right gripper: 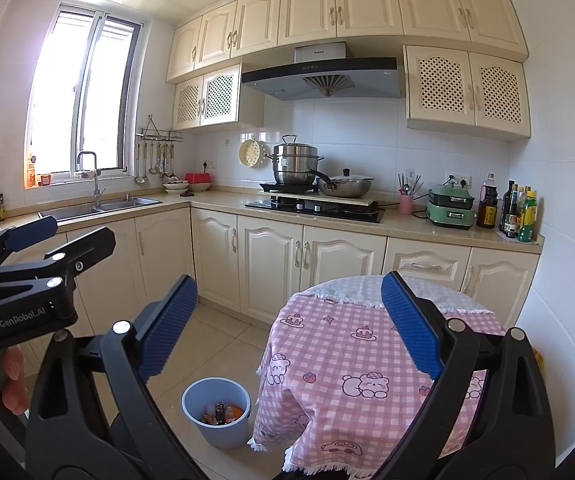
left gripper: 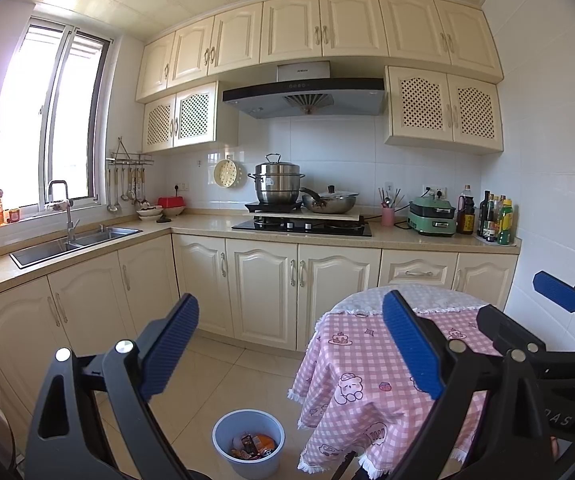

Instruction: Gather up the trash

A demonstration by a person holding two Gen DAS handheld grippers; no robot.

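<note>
Above the floor bin (left gripper: 248, 444), with wrappers (left gripper: 253, 447) already inside, both the left gripper (left gripper: 291, 352) and right gripper (right gripper: 287, 328) gape wide, empty, so scan the table (right gripper: 367, 360) for leftovers first.

Daylight from the window (left gripper: 51, 120) falls on cream cabinets (left gripper: 263, 284), white tiled walls (left gripper: 547, 140) and beige floor tiles (left gripper: 223, 384).
</note>
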